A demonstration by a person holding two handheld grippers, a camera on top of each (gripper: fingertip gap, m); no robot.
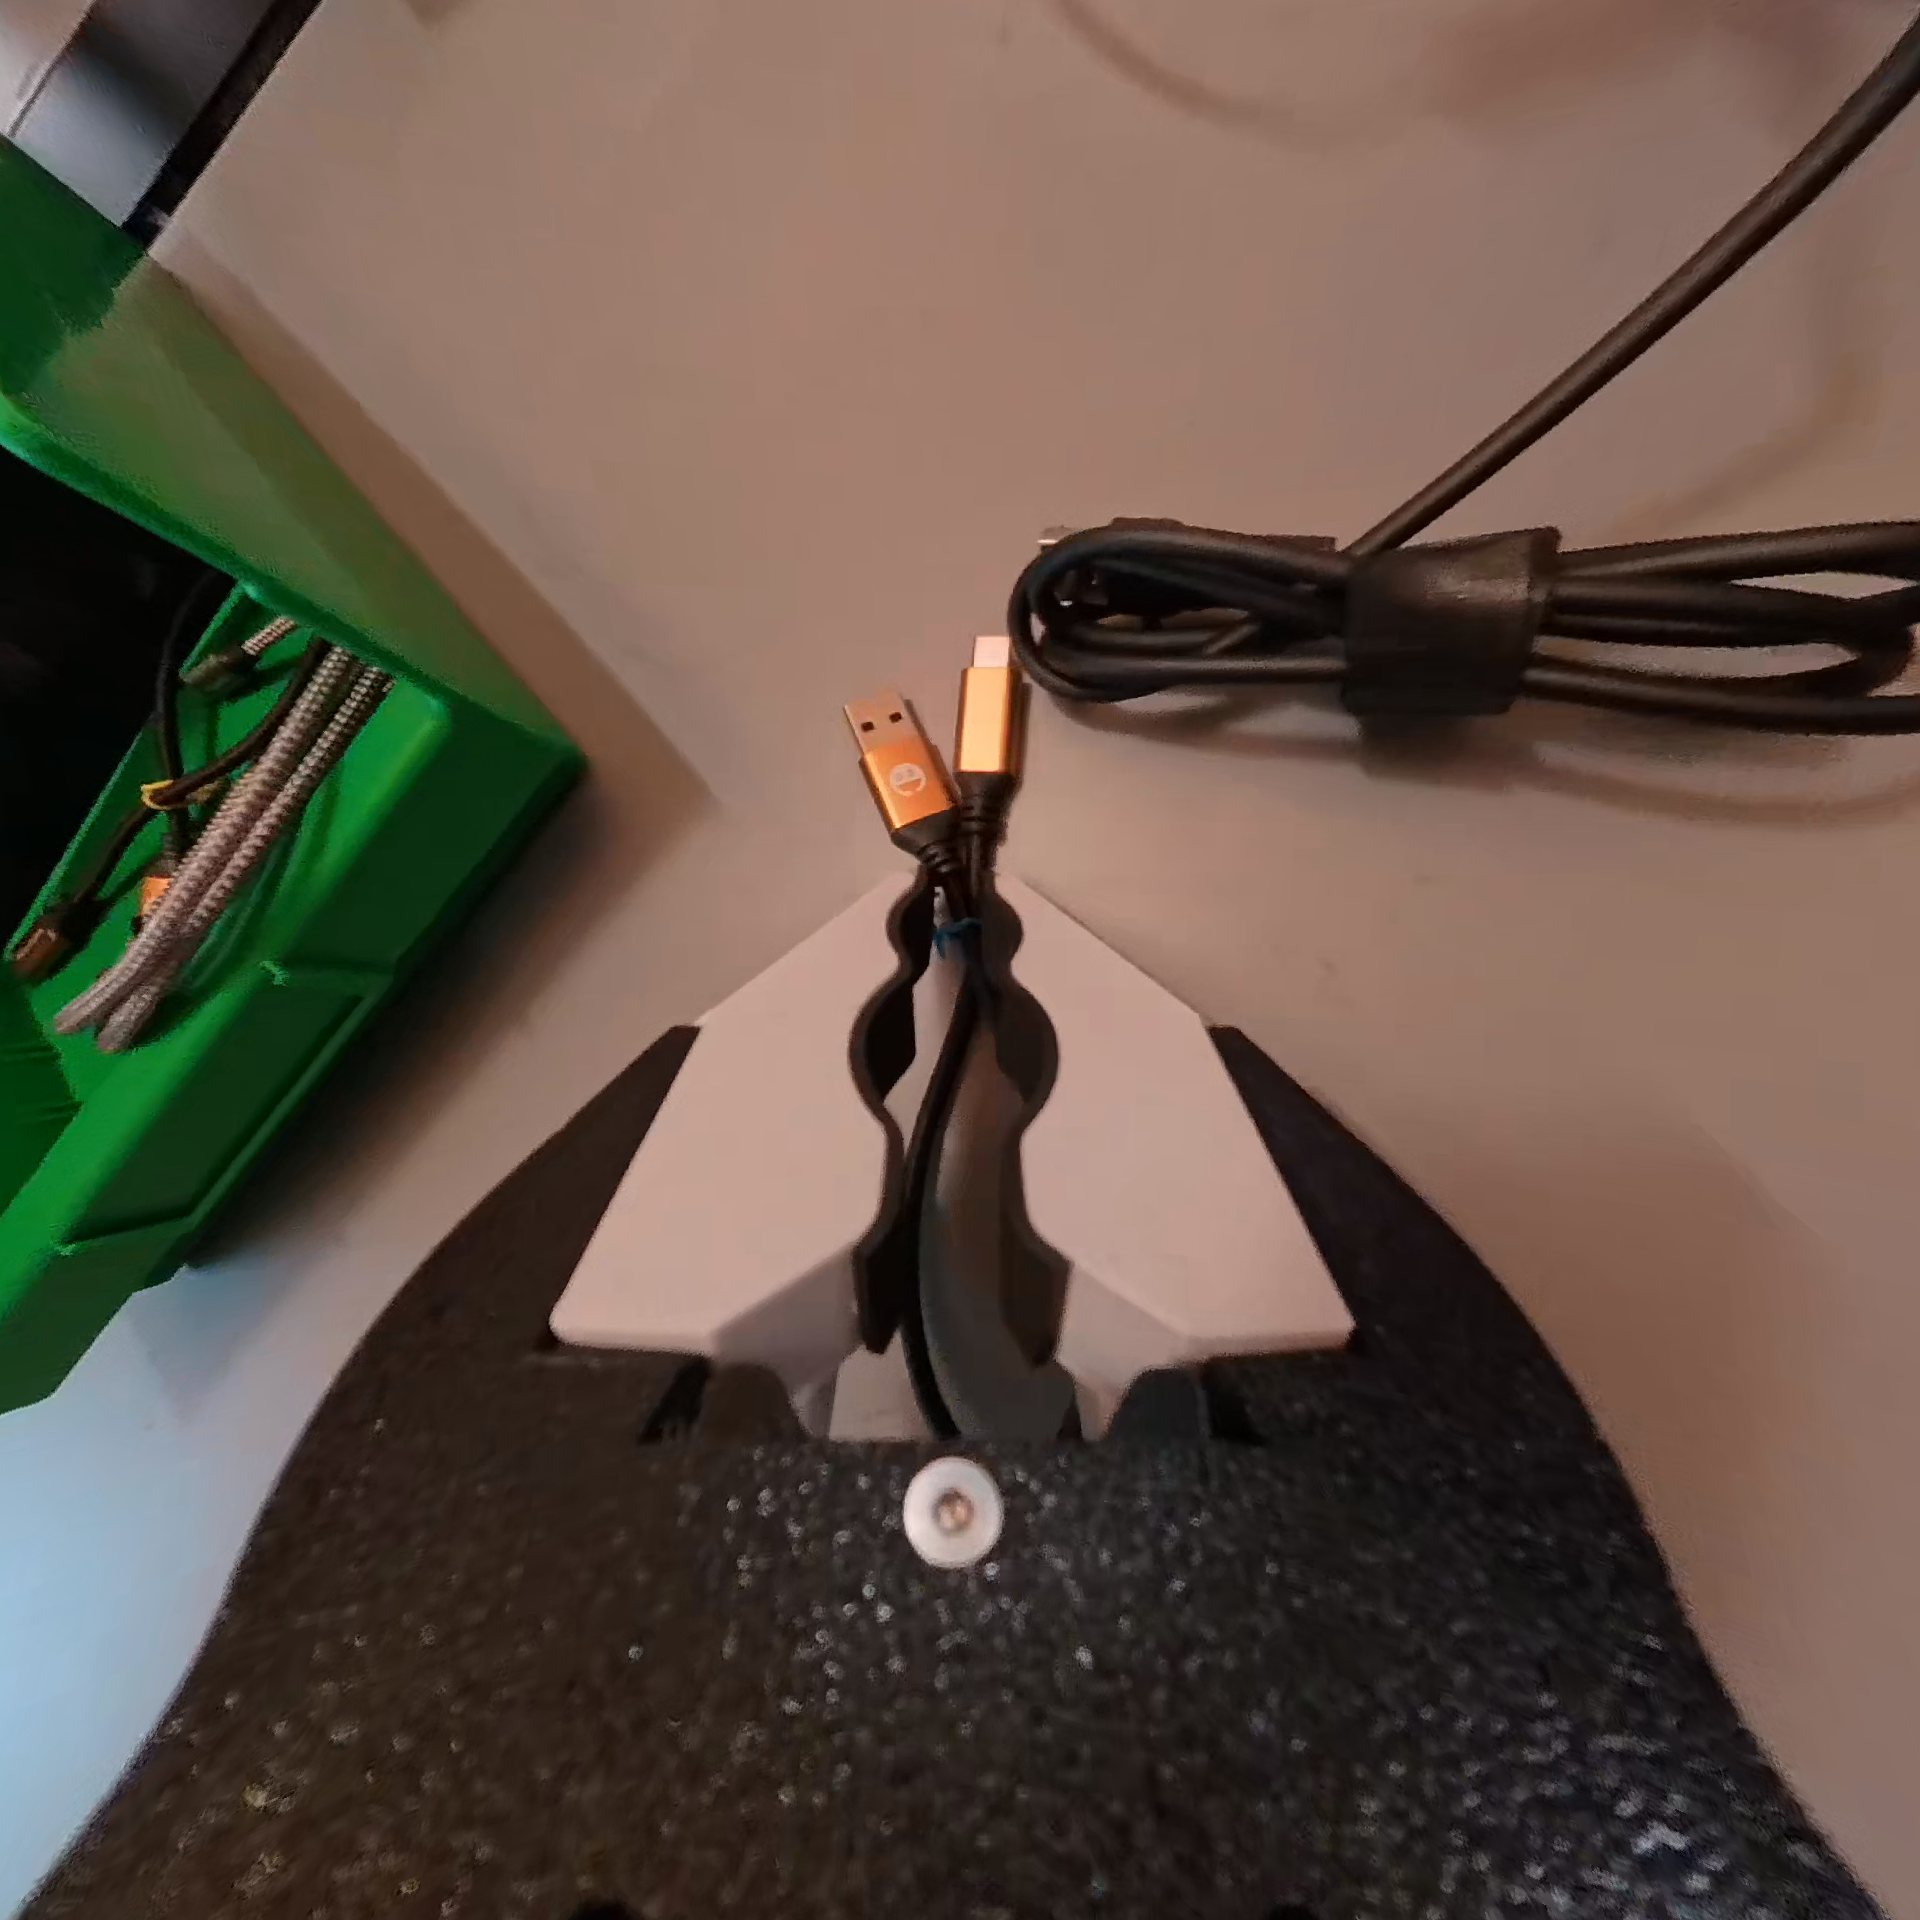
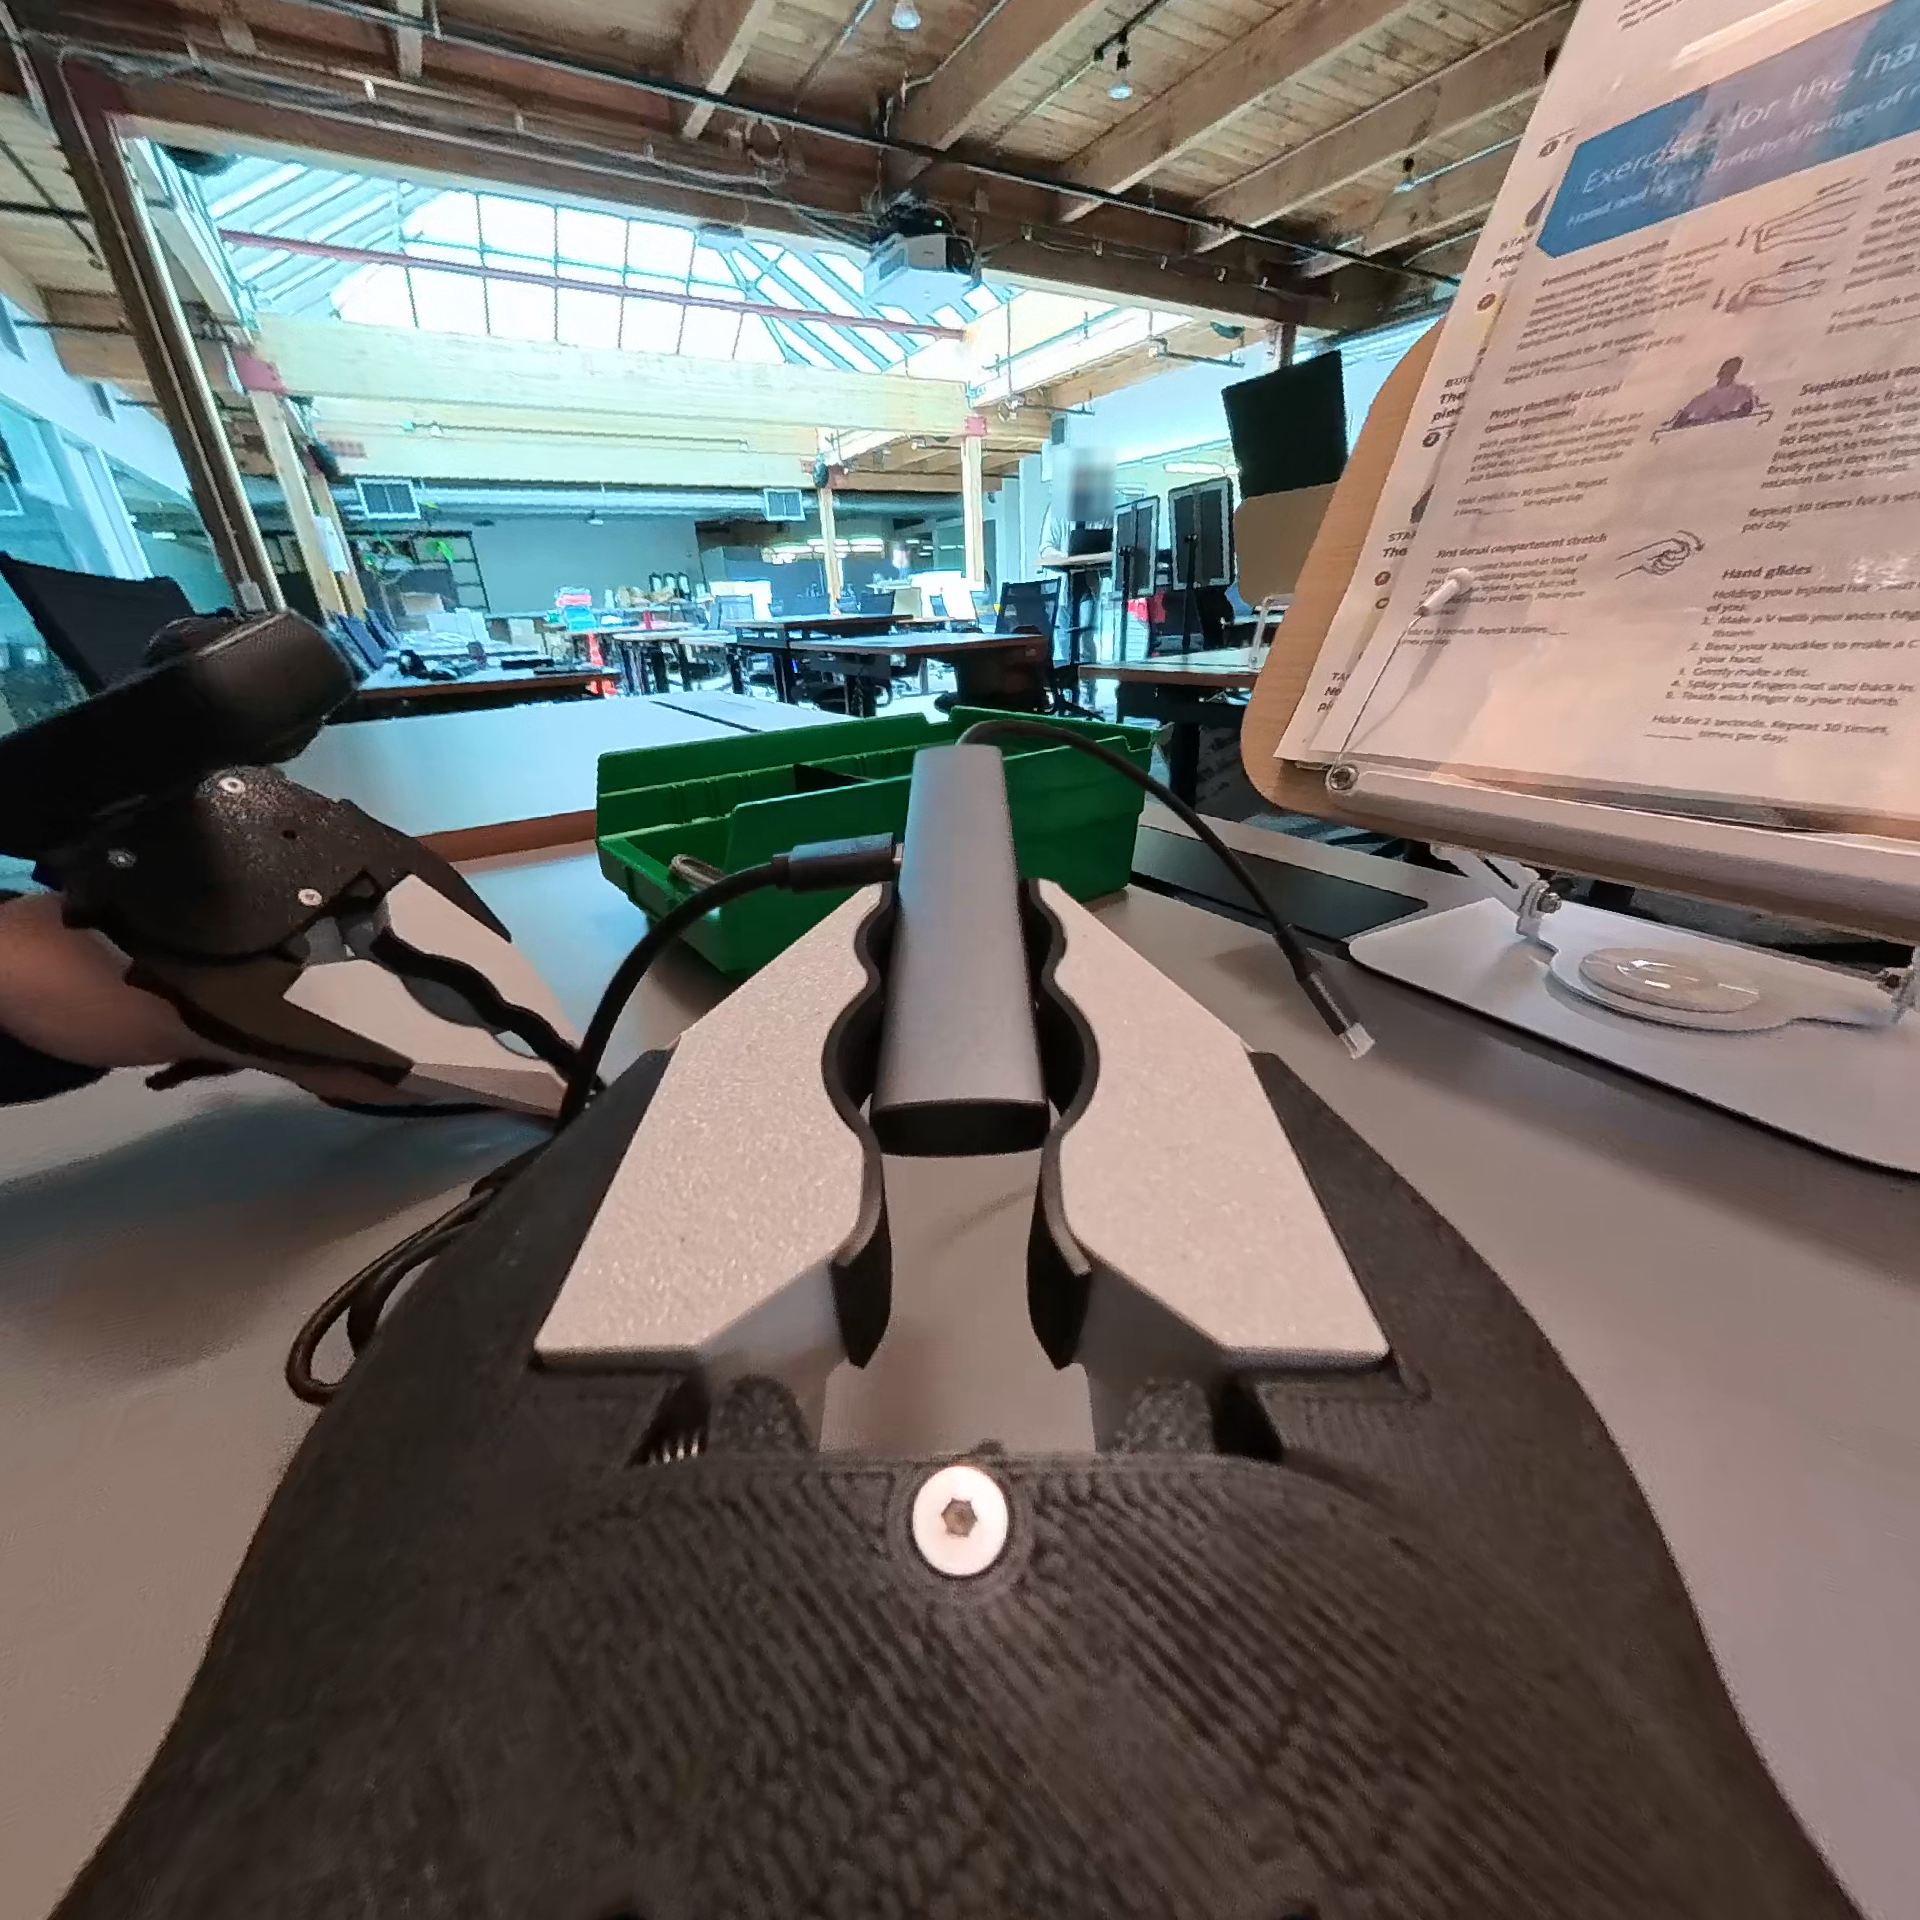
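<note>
My left gripper (image 1: 956, 896) is shut on a thin black cable (image 1: 940, 1143). The cable's two orange-sleeved plugs (image 1: 902, 777) stick out just past the fingertips, low over the grey table (image 1: 727, 416). A strapped bundle of black cable (image 1: 1455, 634) lies just right of the plugs. My right gripper (image 2: 958, 920) is shut on a dark grey bar-shaped hub (image 2: 956, 810) and holds it upright above the table. A black plug (image 2: 836, 864) sits in the hub's left side. A short lead with a white-tipped end (image 2: 1340, 1023) hangs off to the right. The left gripper also shows in the right wrist view (image 2: 551, 1081), held by a hand.
A green bin (image 1: 208, 447) holding braided cables (image 1: 239, 821) stands left of the left gripper; it also shows behind the hub in the right wrist view (image 2: 665, 800). A tilted document stand (image 2: 1621, 831) with printed sheets stands at the right on a metal base (image 2: 1507, 1049). Desks and a person stand far behind. Left tips to right tips: about 25 cm.
</note>
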